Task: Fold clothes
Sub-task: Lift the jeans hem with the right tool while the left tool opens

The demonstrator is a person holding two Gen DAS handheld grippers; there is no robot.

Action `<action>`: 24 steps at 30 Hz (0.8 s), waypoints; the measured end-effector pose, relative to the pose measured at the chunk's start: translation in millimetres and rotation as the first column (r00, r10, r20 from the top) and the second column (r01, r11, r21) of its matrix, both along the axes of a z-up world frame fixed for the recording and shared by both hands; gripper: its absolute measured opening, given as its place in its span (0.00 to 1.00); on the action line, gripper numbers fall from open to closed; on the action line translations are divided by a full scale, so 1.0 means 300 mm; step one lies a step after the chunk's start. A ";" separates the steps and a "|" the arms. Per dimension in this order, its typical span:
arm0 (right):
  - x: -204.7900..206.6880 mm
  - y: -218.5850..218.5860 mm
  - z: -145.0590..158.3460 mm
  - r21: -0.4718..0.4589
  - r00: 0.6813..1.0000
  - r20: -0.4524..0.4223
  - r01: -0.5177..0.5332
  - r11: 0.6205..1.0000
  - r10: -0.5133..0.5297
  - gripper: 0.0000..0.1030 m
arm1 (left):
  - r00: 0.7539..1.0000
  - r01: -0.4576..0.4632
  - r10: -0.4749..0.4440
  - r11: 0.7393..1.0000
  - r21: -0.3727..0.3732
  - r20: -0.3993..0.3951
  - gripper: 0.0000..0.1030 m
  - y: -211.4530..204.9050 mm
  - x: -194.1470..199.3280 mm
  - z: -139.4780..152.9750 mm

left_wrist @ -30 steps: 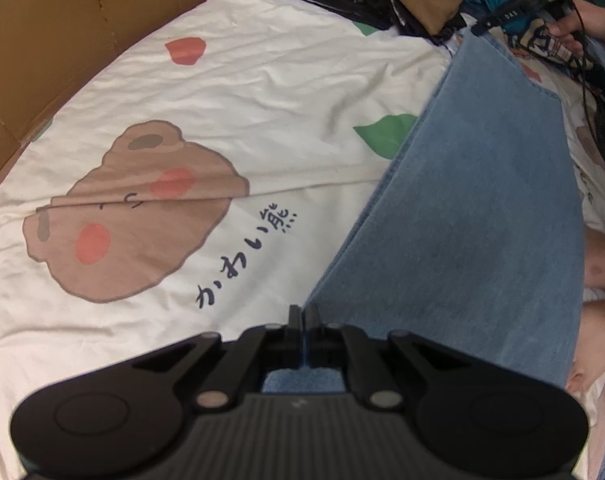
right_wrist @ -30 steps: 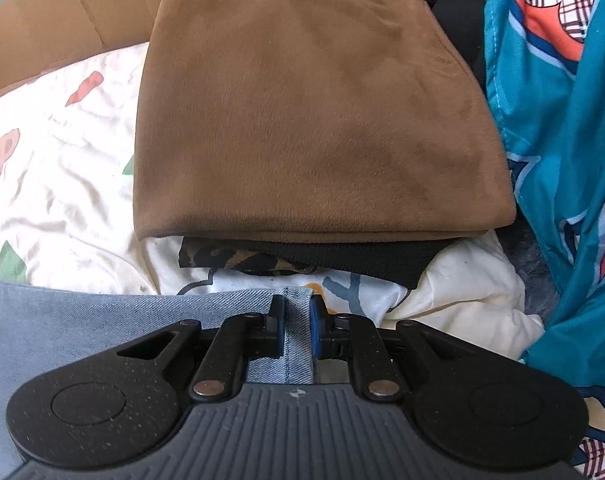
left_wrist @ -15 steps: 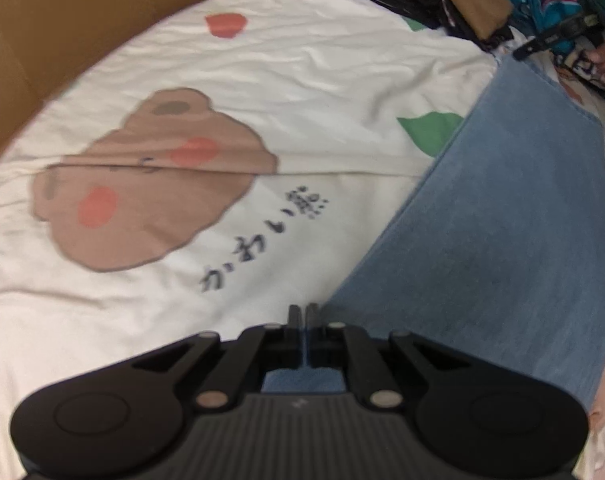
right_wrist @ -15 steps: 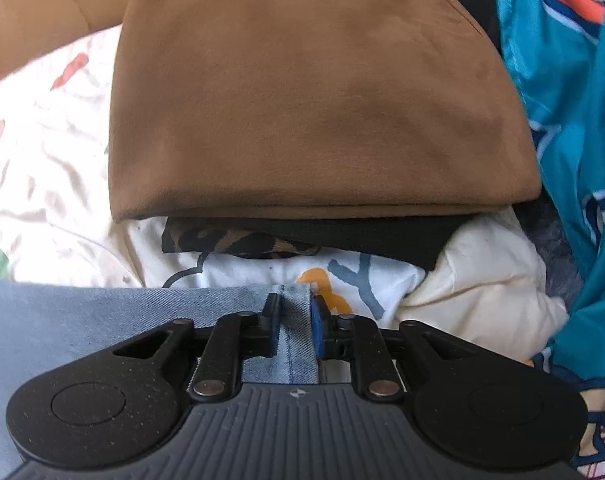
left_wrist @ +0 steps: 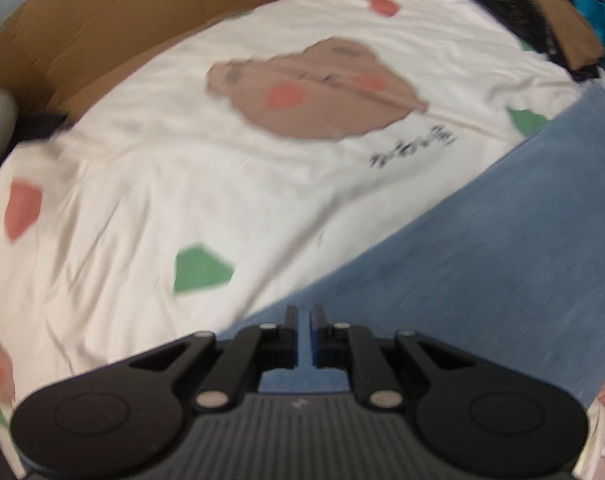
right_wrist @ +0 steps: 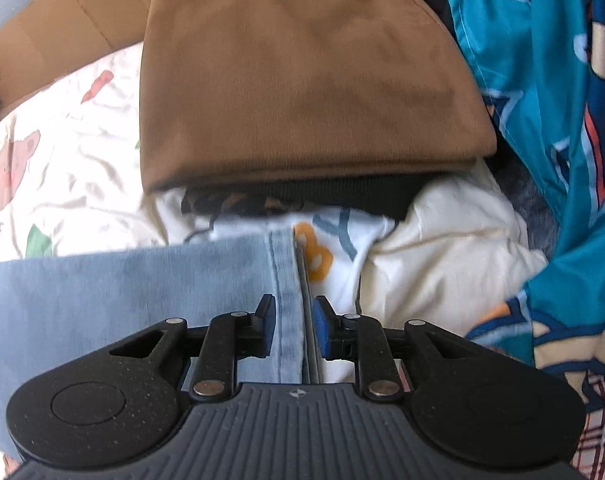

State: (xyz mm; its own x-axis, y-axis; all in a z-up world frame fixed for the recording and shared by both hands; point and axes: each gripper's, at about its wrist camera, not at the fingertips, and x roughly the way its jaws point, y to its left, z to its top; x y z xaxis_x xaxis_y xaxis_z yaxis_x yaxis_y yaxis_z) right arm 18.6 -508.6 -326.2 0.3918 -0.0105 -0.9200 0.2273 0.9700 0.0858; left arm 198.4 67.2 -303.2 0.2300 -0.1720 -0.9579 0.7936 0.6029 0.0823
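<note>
Left tongs (left_wrist: 303, 322) parted a sliver and opening, over the edge of the denim garment (left_wrist: 482, 264); pads not pressing. Right tongs (right_wrist: 293, 320) opening, the garment's hem between pads, loose. Denim spread flat on the bear-print sheet (left_wrist: 182, 168). Black script beside the bear, blurred, unreadable. Beyond, a folded brown garment (right_wrist: 302, 72) on a stack.

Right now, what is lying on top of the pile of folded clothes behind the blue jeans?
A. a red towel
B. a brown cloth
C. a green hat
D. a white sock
B: a folded brown cloth tops the pile, just beyond the jeans.
</note>
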 end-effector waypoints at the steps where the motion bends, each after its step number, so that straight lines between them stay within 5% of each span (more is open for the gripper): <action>1: -0.014 0.001 0.002 -0.001 1.000 -0.006 0.001 1.000 -0.001 0.26 | 1.000 -0.020 0.020 1.000 0.006 -0.003 0.08 0.016 0.004 -0.010; 11: -0.202 -0.026 0.015 0.023 0.995 -0.054 0.084 0.996 -0.082 0.27 | 0.972 -0.232 0.232 0.973 0.006 -0.047 0.08 0.050 0.077 -0.161; 17: -0.305 -0.048 -0.022 0.091 0.989 -0.086 0.128 0.988 -0.120 0.28 | 0.959 -0.283 0.283 0.959 0.033 -0.002 0.09 0.042 0.062 -0.123; 19: -0.330 -0.049 -0.036 0.123 0.988 -0.093 0.137 0.983 -0.126 0.34 | 0.951 -0.311 0.310 0.950 0.025 0.010 0.25 0.048 0.046 -0.096; 24: -0.371 -0.040 -0.072 0.175 0.987 -0.107 0.139 0.975 -0.122 0.39 | 0.929 -0.371 0.371 0.929 -0.023 -0.002 0.34 0.071 -0.025 -0.020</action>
